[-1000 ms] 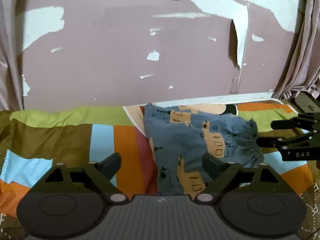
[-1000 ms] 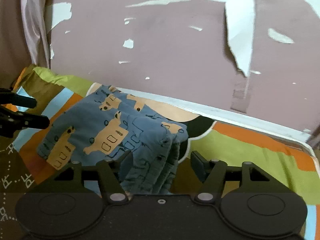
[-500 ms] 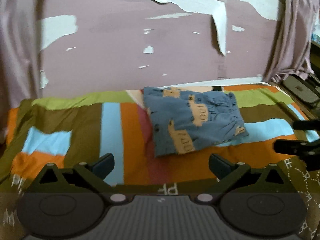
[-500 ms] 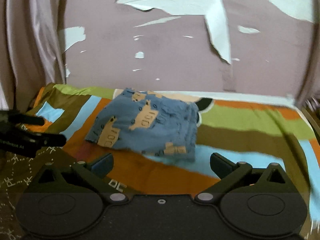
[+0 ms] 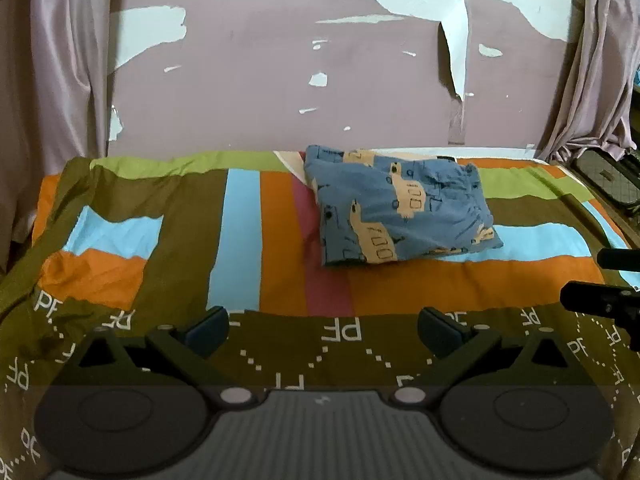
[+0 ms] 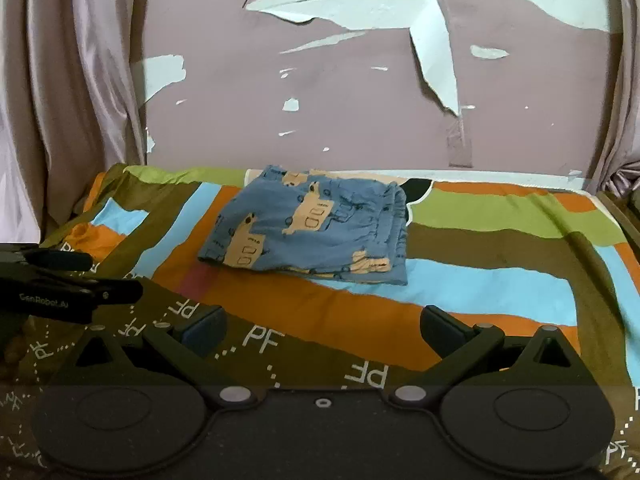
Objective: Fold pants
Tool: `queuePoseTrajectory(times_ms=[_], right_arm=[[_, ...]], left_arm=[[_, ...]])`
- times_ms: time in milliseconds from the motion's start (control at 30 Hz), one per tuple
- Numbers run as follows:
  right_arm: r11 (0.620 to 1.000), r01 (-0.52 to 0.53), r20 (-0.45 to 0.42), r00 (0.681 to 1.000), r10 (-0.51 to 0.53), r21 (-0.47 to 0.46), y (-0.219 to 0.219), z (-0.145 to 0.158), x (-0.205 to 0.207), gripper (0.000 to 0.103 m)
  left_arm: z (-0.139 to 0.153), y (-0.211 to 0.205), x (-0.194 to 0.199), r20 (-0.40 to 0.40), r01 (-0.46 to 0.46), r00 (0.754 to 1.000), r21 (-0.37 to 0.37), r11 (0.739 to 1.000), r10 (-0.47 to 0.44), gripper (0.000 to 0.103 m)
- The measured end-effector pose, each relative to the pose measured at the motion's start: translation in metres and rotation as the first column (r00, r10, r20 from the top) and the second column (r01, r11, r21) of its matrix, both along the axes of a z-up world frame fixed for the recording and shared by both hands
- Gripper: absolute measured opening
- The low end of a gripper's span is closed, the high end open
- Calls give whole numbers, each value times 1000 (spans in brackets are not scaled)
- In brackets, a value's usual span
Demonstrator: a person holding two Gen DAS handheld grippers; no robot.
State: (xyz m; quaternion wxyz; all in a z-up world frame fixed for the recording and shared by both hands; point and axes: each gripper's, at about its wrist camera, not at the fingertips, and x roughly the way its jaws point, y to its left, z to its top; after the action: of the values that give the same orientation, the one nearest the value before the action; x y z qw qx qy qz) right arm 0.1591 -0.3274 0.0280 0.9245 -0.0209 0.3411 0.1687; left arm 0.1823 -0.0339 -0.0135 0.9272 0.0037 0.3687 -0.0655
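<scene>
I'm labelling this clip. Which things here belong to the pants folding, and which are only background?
Job:
- blue pants, folded on the bedspread
- left gripper, open
- right gripper, open

Background:
- striped bedspread
- peeling wall
- curtains

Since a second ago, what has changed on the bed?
Both grippers pulled back from the folded pants. The left gripper and right gripper have just been opening, with nothing between their fingers; the right let the cloth go. The pants stay folded on the striped bedspread.
</scene>
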Motion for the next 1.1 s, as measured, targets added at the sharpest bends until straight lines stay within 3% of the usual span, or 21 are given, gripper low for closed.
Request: queuePoseTrajectory(times_ms=[933, 1100], right_arm=[[1000, -9, -20, 1000, 9, -2, -1, -7, 3, 102], [1000, -22, -17, 1000, 22, -11, 0, -9, 3, 102]], left_arm=[[-8, 0, 4, -58, -21, 998, -21, 1000, 19, 103], [-9, -2, 4, -59, -8, 998, 13, 1000, 9, 103]])
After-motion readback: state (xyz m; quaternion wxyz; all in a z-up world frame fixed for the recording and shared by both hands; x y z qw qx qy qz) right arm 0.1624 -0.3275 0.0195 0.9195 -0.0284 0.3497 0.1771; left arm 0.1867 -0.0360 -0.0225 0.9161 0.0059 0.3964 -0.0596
